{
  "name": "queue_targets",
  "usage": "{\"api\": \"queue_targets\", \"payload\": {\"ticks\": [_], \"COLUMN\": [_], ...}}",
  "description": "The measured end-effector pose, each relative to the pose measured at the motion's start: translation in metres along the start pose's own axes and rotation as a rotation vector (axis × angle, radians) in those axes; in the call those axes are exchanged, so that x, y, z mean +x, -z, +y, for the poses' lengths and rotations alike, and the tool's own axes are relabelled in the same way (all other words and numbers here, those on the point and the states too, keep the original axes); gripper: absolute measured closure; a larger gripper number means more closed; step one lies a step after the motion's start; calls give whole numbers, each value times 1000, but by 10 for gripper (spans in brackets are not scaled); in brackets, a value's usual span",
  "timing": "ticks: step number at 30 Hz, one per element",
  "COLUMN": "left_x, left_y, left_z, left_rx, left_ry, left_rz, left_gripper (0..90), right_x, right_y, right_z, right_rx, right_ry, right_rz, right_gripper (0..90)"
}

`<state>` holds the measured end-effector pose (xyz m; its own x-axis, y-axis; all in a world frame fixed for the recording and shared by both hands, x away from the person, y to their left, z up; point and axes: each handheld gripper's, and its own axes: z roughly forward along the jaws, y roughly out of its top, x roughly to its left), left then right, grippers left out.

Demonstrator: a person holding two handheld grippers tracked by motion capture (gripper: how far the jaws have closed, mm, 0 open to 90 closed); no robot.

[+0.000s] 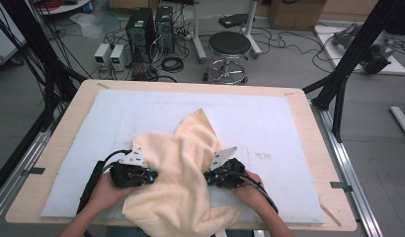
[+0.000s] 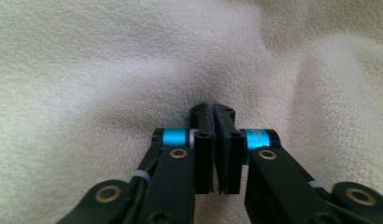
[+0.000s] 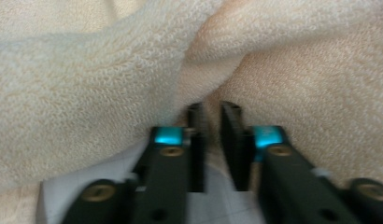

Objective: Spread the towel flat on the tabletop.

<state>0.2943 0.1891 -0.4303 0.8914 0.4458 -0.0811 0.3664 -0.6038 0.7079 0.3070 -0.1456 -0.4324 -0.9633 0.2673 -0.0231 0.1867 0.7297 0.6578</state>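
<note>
A crumpled cream terry towel (image 1: 181, 173) is being pinched at opposite edges by the clenched left gripper (image 2: 214, 108) and right gripper (image 3: 214, 108).

Black stool (image 1: 229, 45) on grey floor (image 1: 289, 69)

A: Where does the high view sit?

B: Above the person's edge of the tabletop (image 1: 309, 128), facing forward and down; it takes in the whole board, plus the floor and a stool (image 1: 229, 47) beyond.

A: And the two gripper views?

B: Each rides on its gripper and looks along the black fingers (image 2: 202, 126), pressed right up against the cream towel (image 2: 110, 70).

A: What do they share?

B: That towel (image 1: 183, 168); the right gripper view's fingers (image 3: 195, 126) also stand over a patch of the white mat.
</note>
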Motion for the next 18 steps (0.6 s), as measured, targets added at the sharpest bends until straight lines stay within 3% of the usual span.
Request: {"api": "queue_targets", "payload": {"ticks": [3,6,10,13,14,16,18], "left_x": [-1,-3,-4,-2,-1,-1,-2], "left_y": [11,23,36,36,35,33,31], "left_z": [-1,-1,5,14,16,18,16], "left_rx": [-38,-75,-113,-136,-145,-137,-131], "left_ry": [15,19,27,36,41,42,32], "left_rz": [-1,1,15,11,10,8,-2], "left_gripper": [888,890,890,888,875,744,686], "right_x": [-2,-2,-4,-10,-13,-15,-13], "right_y": [10,36,76,104,110,116,115], "right_z": [-3,-9,-21,-28,-30,-32,-32], "right_rx": [13,-7,-33,-50,-63,-97,-126], "right_ry": [1,3,-12,-35,-48,-85,-82], "right_rz": [7,-14,-74,-137,-149,-156,-126], "right_gripper": [882,882,882,878,869,771,728]}}
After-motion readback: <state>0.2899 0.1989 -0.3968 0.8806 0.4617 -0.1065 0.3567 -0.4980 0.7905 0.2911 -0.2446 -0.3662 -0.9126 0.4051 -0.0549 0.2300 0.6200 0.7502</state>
